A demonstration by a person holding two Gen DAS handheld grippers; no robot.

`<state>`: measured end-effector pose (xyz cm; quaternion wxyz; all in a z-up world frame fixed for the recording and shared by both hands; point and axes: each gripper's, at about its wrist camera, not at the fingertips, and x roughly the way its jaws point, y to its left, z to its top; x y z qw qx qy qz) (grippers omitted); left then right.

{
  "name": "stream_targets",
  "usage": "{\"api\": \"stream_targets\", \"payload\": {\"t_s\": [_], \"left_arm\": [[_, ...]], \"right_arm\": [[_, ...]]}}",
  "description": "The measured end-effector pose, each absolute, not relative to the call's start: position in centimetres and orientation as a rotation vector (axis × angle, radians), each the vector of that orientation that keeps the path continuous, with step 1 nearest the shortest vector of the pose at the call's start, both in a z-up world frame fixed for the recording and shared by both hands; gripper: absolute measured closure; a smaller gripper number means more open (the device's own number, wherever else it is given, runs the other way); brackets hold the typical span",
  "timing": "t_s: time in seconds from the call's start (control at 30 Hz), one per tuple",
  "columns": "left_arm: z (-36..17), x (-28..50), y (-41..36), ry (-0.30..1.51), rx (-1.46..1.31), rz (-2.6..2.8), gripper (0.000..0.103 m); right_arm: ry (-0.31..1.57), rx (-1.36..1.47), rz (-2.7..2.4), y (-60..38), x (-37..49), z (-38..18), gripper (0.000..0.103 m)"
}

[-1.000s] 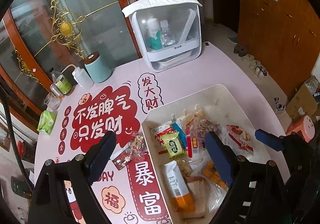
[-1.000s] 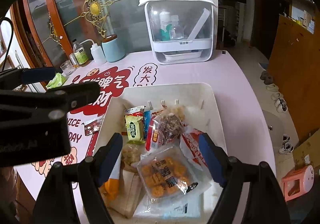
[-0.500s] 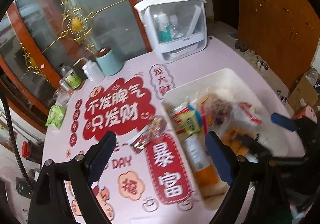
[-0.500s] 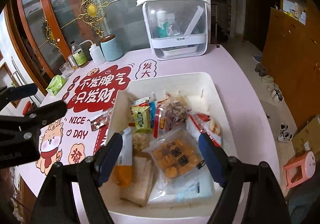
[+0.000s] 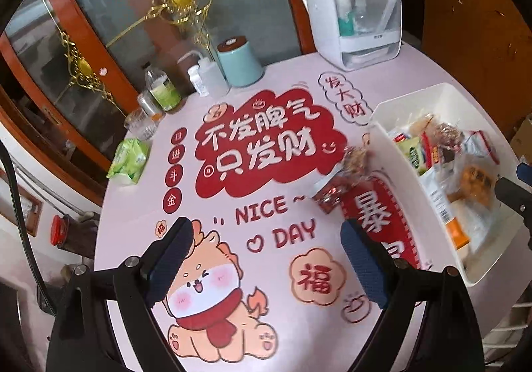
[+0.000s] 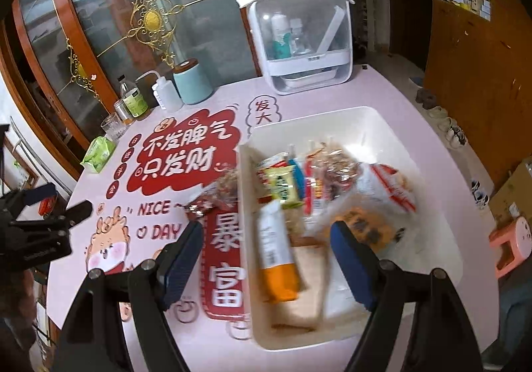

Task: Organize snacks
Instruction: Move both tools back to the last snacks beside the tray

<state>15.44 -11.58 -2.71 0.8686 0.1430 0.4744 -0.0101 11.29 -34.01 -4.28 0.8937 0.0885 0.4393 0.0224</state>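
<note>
The loose snack packet (image 5: 345, 182) lies on the surface just left of the white bin (image 5: 392, 169); it looks light, crinkly and slippery, best pinched at its flat sealed end. My left gripper (image 5: 262, 259) and right gripper (image 6: 266, 259) gape wide, empty. A second ago my left gripper straddled the bin's near-left corner; now it hangs left of it.

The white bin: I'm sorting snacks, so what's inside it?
The white bin holds a heap of packets: an orange-and-white pouch, a green packet, a clear bag of golden pieces. Whatever lies under the heap is covered; its far end is bare.
</note>
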Motion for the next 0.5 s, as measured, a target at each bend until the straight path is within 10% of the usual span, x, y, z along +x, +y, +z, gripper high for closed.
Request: {"api": "stream_targets", "payload": {"t_s": [0.5], "left_arm": [[-12.4, 21.5, -10.7, 1.068, 0.332, -0.426, 0.013]], "right_arm": [[0.989, 0.459, -0.023, -27.1, 18.1, -7.8, 0.026]]}}
